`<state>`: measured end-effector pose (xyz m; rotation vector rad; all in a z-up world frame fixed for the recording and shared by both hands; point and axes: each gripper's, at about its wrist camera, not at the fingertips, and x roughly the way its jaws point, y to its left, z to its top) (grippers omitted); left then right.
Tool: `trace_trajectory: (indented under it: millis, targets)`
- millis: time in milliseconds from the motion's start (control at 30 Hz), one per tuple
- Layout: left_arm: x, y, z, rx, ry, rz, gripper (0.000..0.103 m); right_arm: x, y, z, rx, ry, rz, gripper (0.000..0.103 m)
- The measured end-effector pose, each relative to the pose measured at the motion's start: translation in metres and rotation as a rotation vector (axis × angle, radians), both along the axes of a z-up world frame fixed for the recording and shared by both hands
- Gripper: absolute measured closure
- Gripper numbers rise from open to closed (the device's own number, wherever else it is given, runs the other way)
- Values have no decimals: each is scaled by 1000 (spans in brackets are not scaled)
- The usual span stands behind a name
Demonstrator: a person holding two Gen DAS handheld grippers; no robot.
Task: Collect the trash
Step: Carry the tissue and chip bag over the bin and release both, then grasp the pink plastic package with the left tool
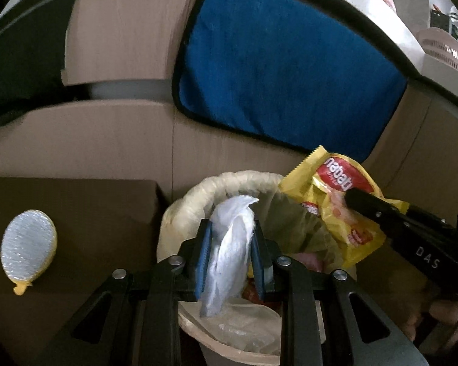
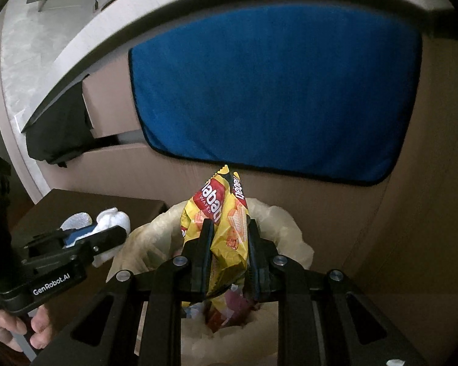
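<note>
Your left tool (image 1: 231,238) grips a white plastic scrap (image 1: 229,256) above the lined bin (image 1: 180,207); your right tool (image 2: 230,235) pinches the yellow wafer wrapper (image 2: 226,222) over that bin too.

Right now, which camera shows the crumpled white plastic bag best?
Left wrist: the crumpled white plastic bag sits centred and close between that claw's blue pads. Right wrist shows only a white bit beyond the left claw.

- A home, likely a kitchen corner.
- A pale counter (image 2: 45,39) curves overhead.
- A blue towel (image 2: 274,91) hangs down the cabinet front (image 2: 412,213).
- A lined waste bin (image 1: 229,180) stands below.
</note>
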<state>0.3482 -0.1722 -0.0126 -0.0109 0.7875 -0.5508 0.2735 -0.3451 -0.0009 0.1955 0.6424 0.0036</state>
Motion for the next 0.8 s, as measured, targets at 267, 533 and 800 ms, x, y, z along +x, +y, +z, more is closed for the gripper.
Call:
trace_trajectory:
  millis: [267, 533, 800]
  targets:
    - [12, 8, -3, -62, 42, -71, 55, 5, -6, -13, 62, 14, -28, 51]
    - [9, 62, 22, -126, 37, 10, 55, -6, -5, -14, 67, 27, -47, 51]
    - [-23, 152, 31, -55, 10, 77, 55, -22, 18, 1, 109, 0, -12, 48]
